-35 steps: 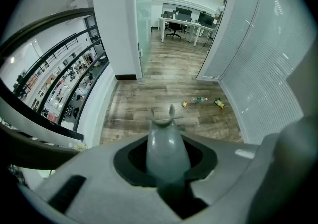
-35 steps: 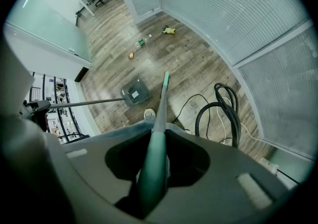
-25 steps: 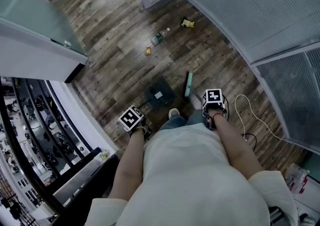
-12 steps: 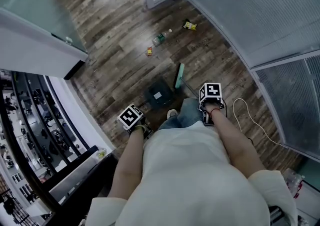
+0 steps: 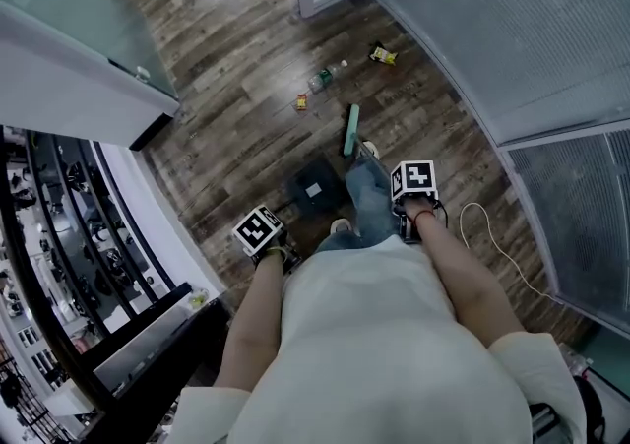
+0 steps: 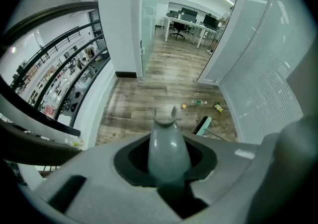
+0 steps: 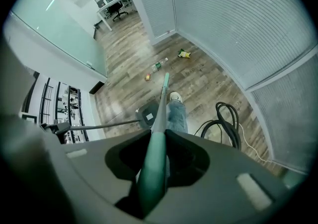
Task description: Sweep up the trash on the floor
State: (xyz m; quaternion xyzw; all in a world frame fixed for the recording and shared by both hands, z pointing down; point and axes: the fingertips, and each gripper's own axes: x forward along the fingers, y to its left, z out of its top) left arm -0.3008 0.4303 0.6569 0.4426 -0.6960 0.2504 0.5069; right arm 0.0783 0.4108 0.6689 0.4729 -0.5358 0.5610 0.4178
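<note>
Trash lies on the wood floor ahead: a clear bottle (image 5: 325, 76), a yellow packet (image 5: 384, 55) and a small orange scrap (image 5: 301, 101). My right gripper (image 5: 415, 181) is shut on the green broom handle (image 7: 155, 158). The broom head (image 5: 351, 129) rests on the floor just short of the bottle (image 7: 158, 65). My left gripper (image 5: 259, 232) is shut on the grey dustpan handle (image 6: 167, 141). The dark dustpan (image 5: 315, 186) sits on the floor near my feet, behind the broom head. The jaws themselves are hidden in both gripper views.
A frosted glass wall (image 5: 492, 29) curves along the right and a white partition (image 5: 69, 88) stands at the left. A railing (image 5: 59, 265) edges a drop at the left. A black cable coil (image 7: 226, 118) lies at the right. My right shoe (image 7: 175, 97) is beside the broom.
The broom head has slid forward and left toward the trash. My right leg has stepped forward beside it. The dustpan has stayed in place.
</note>
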